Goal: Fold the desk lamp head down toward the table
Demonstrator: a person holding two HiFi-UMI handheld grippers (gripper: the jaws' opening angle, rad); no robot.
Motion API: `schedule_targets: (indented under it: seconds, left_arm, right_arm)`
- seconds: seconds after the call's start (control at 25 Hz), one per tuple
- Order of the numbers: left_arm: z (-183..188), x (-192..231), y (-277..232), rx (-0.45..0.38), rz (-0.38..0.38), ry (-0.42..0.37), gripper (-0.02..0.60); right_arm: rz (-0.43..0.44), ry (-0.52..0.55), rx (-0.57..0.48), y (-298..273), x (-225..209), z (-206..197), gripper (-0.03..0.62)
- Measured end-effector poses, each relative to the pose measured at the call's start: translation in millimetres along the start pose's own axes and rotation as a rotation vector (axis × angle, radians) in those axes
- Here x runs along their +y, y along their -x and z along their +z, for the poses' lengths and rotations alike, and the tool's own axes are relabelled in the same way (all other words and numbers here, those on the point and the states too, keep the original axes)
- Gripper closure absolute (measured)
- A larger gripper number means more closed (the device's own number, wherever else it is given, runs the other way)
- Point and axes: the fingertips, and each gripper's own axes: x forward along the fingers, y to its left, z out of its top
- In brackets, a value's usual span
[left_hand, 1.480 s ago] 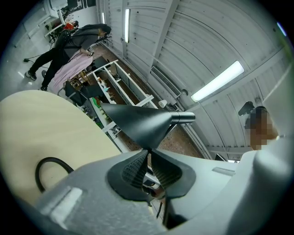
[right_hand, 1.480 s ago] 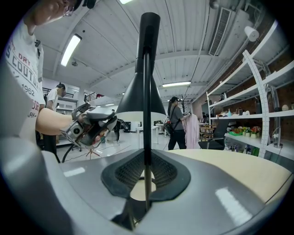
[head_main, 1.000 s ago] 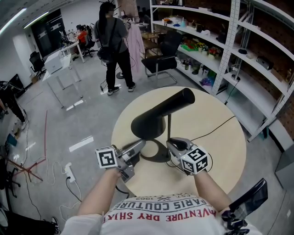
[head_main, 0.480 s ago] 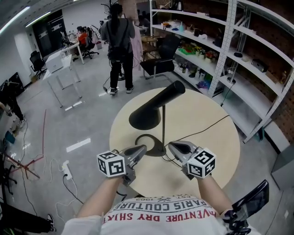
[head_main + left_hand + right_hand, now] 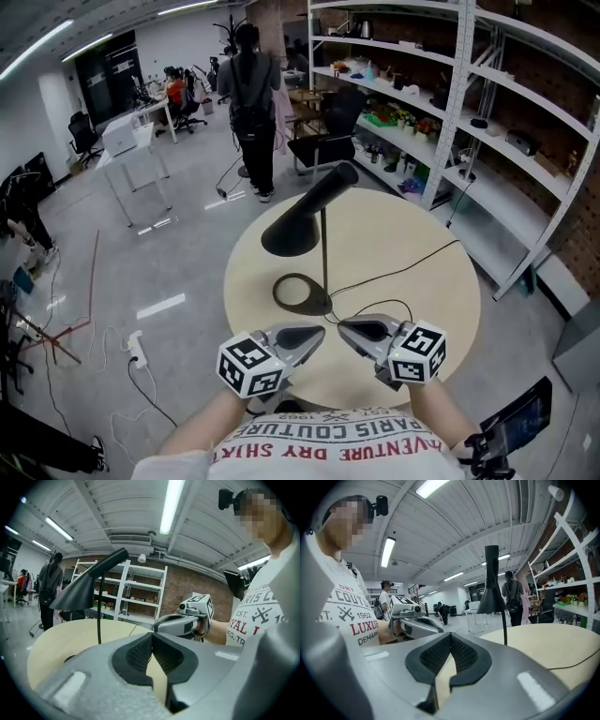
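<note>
A black desk lamp stands on the round beige table. Its cone head tilts down to the left, on a thin stem over a ring base. A black cable runs from the base across the table. My left gripper and right gripper hover side by side over the near table edge, apart from the lamp. The left jaws have just closed with nothing between them. The left gripper is shut and empty, with the lamp head far ahead. The right gripper is shut and empty too.
White metal shelves full of small items line the right side. A person stands beyond the table next to a dark chair. Desks fill the far left. A power strip and cables lie on the floor at left.
Both grippers have drawn back from the lamp's base and stem to the near table edge. The right jaws have shut, and the left gripper has rolled and shut.
</note>
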Motion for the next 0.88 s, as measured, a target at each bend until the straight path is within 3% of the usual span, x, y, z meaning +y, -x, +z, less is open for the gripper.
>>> schedule_targets:
  seconds: [0.12,0.88]
  left_arm:
    - [-3,-12,-3,0.015,0.005,-0.032,0.584]
    - [-9,-23,6,0.024,0.038,-0.047,0.584]
  right_arm:
    - [0.006,0.009,-0.001,6,9,-4,0.588]
    - [-0.031,0.014,0.009,21,15,-19,0.589]
